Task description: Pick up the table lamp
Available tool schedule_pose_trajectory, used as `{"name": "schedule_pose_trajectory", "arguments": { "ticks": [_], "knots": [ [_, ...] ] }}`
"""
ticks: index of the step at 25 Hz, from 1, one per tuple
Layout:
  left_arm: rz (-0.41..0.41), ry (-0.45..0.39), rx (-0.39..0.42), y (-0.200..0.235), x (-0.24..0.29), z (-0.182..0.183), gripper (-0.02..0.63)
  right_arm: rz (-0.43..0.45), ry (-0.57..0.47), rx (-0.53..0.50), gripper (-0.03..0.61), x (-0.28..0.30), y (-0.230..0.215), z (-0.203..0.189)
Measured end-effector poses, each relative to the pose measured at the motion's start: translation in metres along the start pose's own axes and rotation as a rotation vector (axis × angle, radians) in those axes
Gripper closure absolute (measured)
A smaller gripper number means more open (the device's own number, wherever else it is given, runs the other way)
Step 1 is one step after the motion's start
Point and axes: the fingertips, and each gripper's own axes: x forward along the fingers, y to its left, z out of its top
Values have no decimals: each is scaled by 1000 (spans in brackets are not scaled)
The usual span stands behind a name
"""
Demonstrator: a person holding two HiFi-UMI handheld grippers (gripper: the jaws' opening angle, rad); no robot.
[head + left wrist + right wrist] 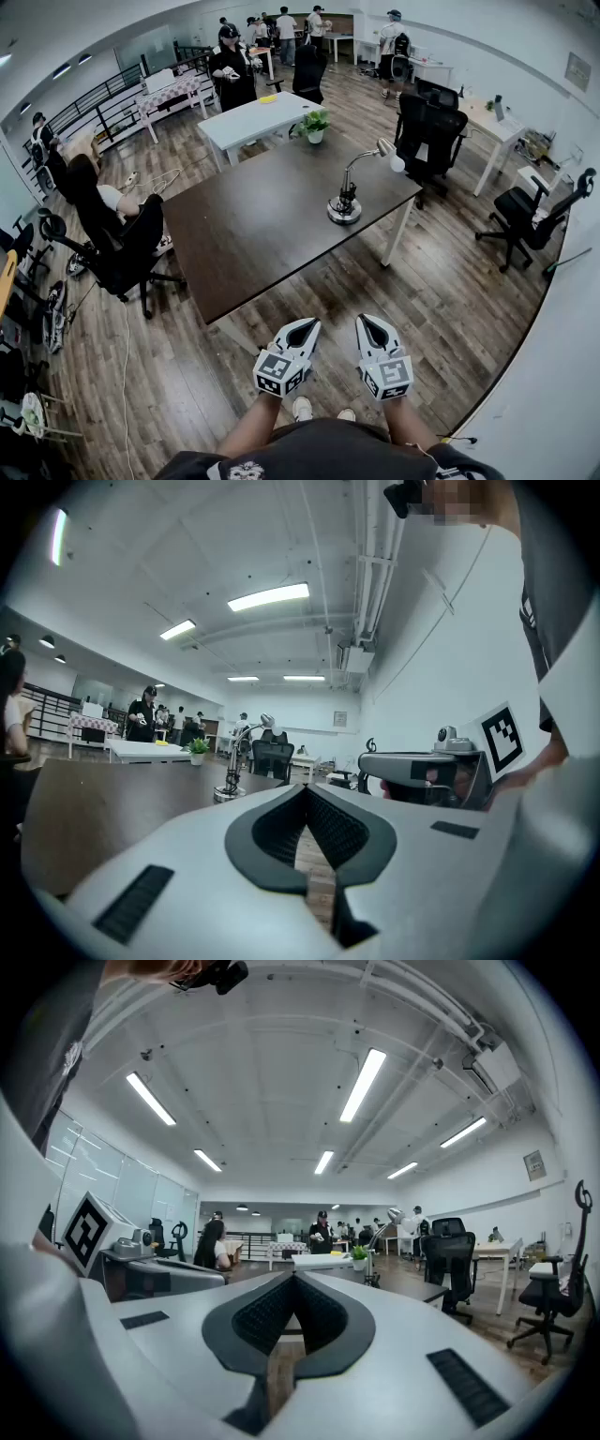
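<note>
Two grippers, the left gripper (pixel 303 330) and the right gripper (pixel 372 327), point level, side by side over the wood floor (pixel 450 309), short of the near edge of the dark table (pixel 244 244). Each one's own view shows its jaws closed tip to tip with nothing between them: left (pixel 306 788), right (pixel 293 1278).

Each gripper carries a cube printed with black-and-white square markers, which are patterns and not words. A plaque (pixel 578 71) on the right wall is too small to read.

The lamp (pixel 345 208) stands upright on the table near its far right corner, well apart from both grippers. It has a round base and a curved metal neck, and its head reaches past the table's edge. It shows small in the left gripper view (pixel 230 782) and in the right gripper view (pixel 378 1241). A plant (pixel 314 125) in a white pot sits at the table's far end.

The room is a large open office with white walls, strip lights, a white table (pixel 248 120), black chairs (pixel 427 131) and several people standing at the back.
</note>
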Motion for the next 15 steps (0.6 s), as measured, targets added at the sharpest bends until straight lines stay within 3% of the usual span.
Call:
{"name": "schedule_pose_trajectory", "arguments": {
  "ticks": [15],
  "knots": [
    [-4,-8,-17,46,-11,1,607,23,7,-2,552,50,32,5]
  ]
}}
